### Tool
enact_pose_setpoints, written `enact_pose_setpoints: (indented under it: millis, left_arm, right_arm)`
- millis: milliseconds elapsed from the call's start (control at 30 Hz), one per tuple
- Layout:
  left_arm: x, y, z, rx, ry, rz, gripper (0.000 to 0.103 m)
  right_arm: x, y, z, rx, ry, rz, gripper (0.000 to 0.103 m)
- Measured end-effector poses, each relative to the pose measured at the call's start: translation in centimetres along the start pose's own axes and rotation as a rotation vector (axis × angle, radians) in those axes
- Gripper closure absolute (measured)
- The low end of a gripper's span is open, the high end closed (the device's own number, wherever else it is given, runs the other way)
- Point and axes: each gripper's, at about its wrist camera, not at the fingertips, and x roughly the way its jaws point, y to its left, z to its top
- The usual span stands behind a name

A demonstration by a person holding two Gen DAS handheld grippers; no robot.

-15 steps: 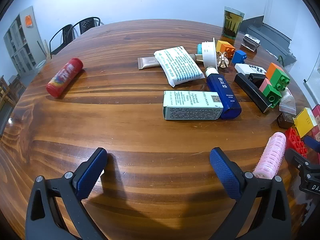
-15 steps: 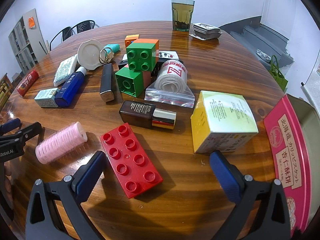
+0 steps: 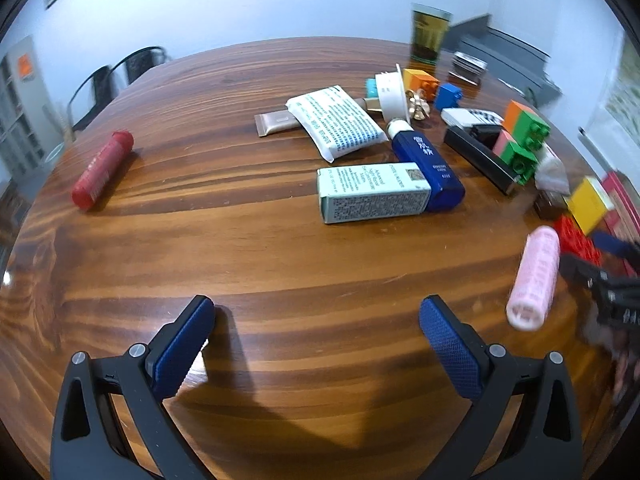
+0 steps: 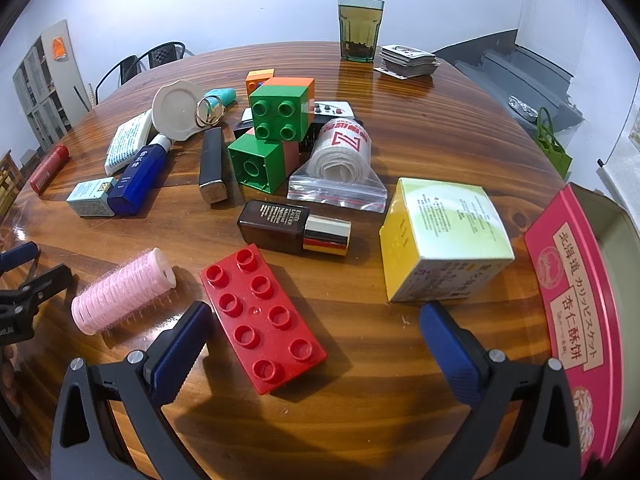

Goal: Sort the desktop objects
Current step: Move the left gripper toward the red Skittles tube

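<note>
Both released, nothing grasped. Left claw (image 3: 316, 320) swung left since half a second ago, pale green box (image 3: 374, 192) now ahead-right over bare bench (image 3: 240, 240). Right claw (image 4: 316, 328) unmoved, red brick (image 4: 262, 318) between open jaws. Sorting not yet begun.

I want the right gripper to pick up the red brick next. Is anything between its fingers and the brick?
Nothing visible. The red brick lies flat just ahead of the open right gripper, nearer its left finger. The pink roller and yellow box sit off to the sides.
</note>
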Motion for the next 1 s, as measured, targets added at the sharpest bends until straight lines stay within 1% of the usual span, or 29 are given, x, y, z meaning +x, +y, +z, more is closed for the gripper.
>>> enact_pose_setpoints:
  millis: [300, 467, 533, 633, 767, 900, 1000]
  left_arm:
    - [0.4, 2.8, 0.8, 0.033, 0.089, -0.022, 0.0]
    - [0.9, 5.9, 1.6, -0.034, 0.125, 0.022, 0.0]
    - [1.0, 7.7, 2.2, -0.065, 0.14, 0.058, 0.0]
    - [0.8, 10.3, 3.3, -0.094, 0.113, 0.113, 0.0]
    - [0.3, 13.0, 5.0, -0.078, 0.076, 0.156, 0.0]
    - [1.0, 14.7, 7.1, -0.055, 0.047, 0.167, 0.0]
    - [2.3, 15.8, 8.8, -0.057, 0.048, 0.145, 0.0]
  right_arm:
    - [-0.4, 0.1, -0.6, 0.035, 0.031, -0.021, 0.0]
    - [-0.8, 0.6, -1.0, 0.079, 0.042, -0.051, 0.0]
    - [-0.9, 0.7, -1.1, 0.093, 0.046, -0.061, 0.0]
    - [-1.0, 0.9, -1.1, 0.108, 0.049, -0.071, 0.0]
    - [-0.8, 0.7, -0.9, 0.118, 0.051, -0.078, 0.0]
    - [-0.8, 0.9, -0.8, 0.124, 0.058, -0.082, 0.0]
    - [-1.0, 0.7, -1.0, 0.127, 0.063, -0.082, 0.0]
